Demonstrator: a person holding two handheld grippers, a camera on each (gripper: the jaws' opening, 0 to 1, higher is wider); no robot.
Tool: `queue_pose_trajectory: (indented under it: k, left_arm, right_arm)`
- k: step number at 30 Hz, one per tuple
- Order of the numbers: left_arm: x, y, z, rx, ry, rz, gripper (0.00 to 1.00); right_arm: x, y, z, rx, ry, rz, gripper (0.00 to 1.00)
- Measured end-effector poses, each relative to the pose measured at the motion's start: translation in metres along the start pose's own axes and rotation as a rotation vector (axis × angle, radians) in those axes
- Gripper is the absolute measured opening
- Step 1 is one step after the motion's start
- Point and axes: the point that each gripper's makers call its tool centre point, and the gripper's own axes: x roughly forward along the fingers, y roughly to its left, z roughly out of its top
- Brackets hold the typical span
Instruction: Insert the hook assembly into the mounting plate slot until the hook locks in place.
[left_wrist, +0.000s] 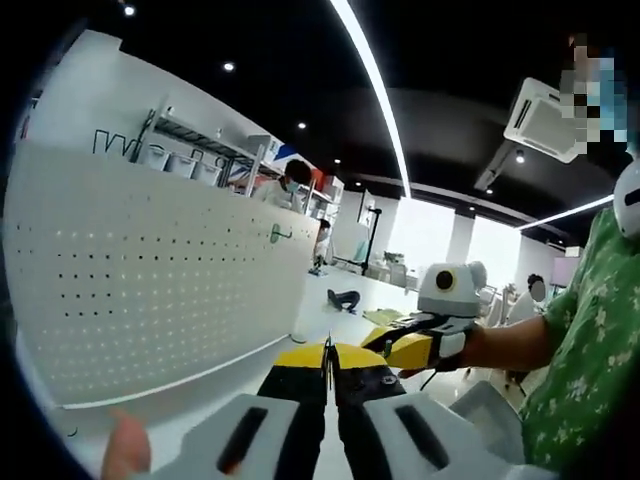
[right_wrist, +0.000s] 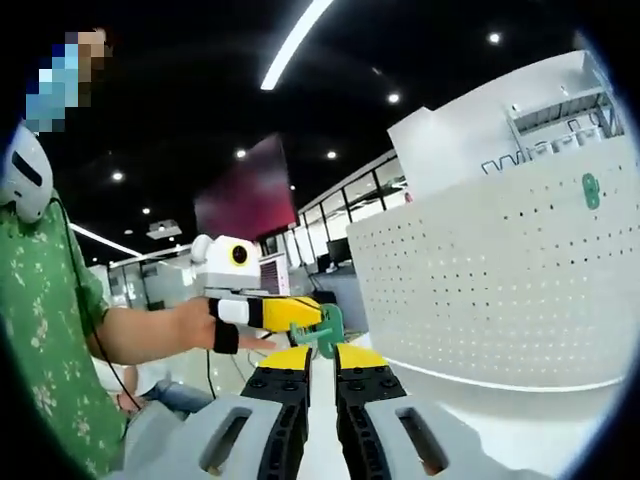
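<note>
Left gripper view: left gripper (left_wrist: 328, 372) rising from the bottom edge, yellow-tipped jaws pressed together with only a thin seam between them, nothing visibly pinched. Ahead and to the left, a white pegboard (left_wrist: 150, 280) standing upright on the white bench (left_wrist: 345, 312), a small green hook (left_wrist: 282, 234) already hanging near its upper right part. To the right, right gripper (left_wrist: 392, 343) held in a gloved hand (left_wrist: 452, 345), a green floral sleeve (left_wrist: 580, 360) behind it; jaw state of that gripper not readable here.

Right gripper view: right gripper (right_wrist: 323, 372) at the bottom, jaws set a narrow gap apart, holding nothing. Just above its tips, left gripper (right_wrist: 322, 322) entering from the left in a gloved hand (right_wrist: 205, 325), pinching a green hook assembly (right_wrist: 326, 333). To the right, the pegboard (right_wrist: 480, 290), well apart from the held piece, another green hook (right_wrist: 591, 190) fixed high on it.
</note>
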Motion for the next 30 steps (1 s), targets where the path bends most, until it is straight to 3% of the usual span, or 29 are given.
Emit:
queue_pose_trajectory:
  k: [6,10,15,23,30]
  left_arm:
    - [0.005,0.008,-0.008,0.000,0.005,0.050,0.02]
    - [0.008,0.010,-0.013,-0.001,0.011,0.072,0.02]
    - [0.012,0.010,-0.017,-0.003,0.013,0.090,0.02]
    - [0.014,0.017,-0.021,-0.008,0.012,0.153,0.02]
    - [0.017,0.019,-0.022,-0.032,-0.010,0.194,0.02]
  right_arm:
    - [0.002,0.000,-0.008,-0.022,0.032,-0.032,0.09]
    - [0.002,-0.003,-0.013,-0.079,0.063,-0.082,0.09]
    - [0.001,-0.014,-0.015,-0.086,0.069,-0.149,0.10]
    - [0.004,-0.018,-0.019,-0.181,0.125,-0.221,0.10]
    - [0.007,-0.023,-0.016,-0.183,0.112,-0.255,0.10]
